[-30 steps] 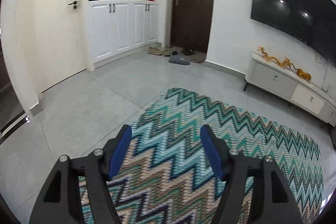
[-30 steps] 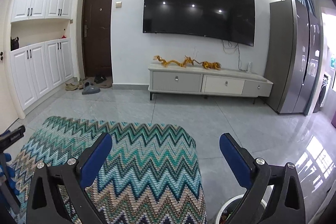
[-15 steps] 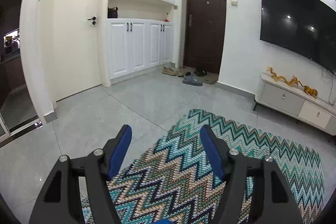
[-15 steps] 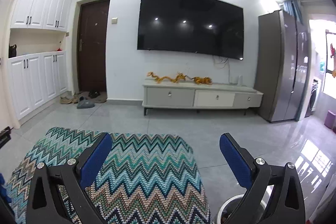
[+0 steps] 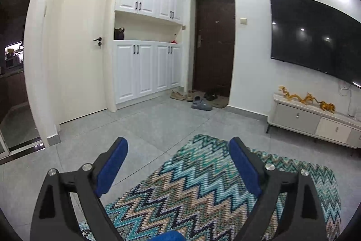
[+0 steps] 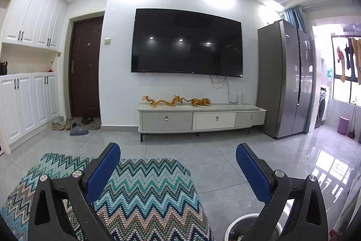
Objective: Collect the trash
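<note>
Left hand-held gripper (image 5: pixel 178 146) jaws opening, nothing between them, over zigzag rug (image 5: pixel 203 184). Right hand-held gripper (image 6: pixel 178 151) released, empty, above rug's right edge. White trash bin (image 6: pixel 234 224) on floor near right, just beside rug. No readable writing.

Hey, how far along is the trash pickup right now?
Done: can't tell; no loose trash shows on the zigzag rug or the tiles. In hand: nothing. The left gripper is opening, empty; the right gripper is open, empty. Left: unclear; white bin barely visible.
</note>
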Available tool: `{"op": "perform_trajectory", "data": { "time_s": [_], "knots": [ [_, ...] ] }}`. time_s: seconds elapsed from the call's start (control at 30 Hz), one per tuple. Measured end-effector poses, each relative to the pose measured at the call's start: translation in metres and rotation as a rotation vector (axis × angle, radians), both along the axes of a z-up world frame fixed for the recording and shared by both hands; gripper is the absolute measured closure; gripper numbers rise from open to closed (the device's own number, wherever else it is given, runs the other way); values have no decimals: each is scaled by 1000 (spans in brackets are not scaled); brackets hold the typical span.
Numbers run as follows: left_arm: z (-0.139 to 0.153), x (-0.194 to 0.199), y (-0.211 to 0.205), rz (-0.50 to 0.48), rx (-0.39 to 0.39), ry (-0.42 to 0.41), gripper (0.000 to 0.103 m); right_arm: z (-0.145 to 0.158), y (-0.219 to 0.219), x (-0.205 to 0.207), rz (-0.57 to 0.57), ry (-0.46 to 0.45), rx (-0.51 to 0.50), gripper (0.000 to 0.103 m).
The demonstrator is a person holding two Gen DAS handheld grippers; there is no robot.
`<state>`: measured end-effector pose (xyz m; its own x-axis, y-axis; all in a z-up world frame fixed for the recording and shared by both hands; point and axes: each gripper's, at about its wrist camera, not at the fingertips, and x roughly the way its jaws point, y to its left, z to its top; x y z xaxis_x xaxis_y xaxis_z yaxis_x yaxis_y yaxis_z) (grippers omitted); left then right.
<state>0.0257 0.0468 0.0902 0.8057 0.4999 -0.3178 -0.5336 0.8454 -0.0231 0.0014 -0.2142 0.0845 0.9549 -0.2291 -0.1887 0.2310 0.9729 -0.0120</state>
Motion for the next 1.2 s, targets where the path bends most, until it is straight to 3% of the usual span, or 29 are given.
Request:
{"op": "perform_trajectory", "data": {
  "time_s": [0.13, 0.5, 0.83, 1.2],
  "knots": [
    [-1, -4, -30, -62, 44, -5, 3, -2, -12, -12, -22, -16, 18, 0],
    [-18, 2, -113, -284, 59, 52, 3, -23, -57, -38, -128, -3, 65, 0],
    [-38, 9, -132, -327, 42, 104, 3, -42, -94, -51, -216, 25, 112, 0],
    [-43, 11, -130, -332, 14, 122, 3, -50, -101, -51, -227, 43, 119, 0]
  ]
}}
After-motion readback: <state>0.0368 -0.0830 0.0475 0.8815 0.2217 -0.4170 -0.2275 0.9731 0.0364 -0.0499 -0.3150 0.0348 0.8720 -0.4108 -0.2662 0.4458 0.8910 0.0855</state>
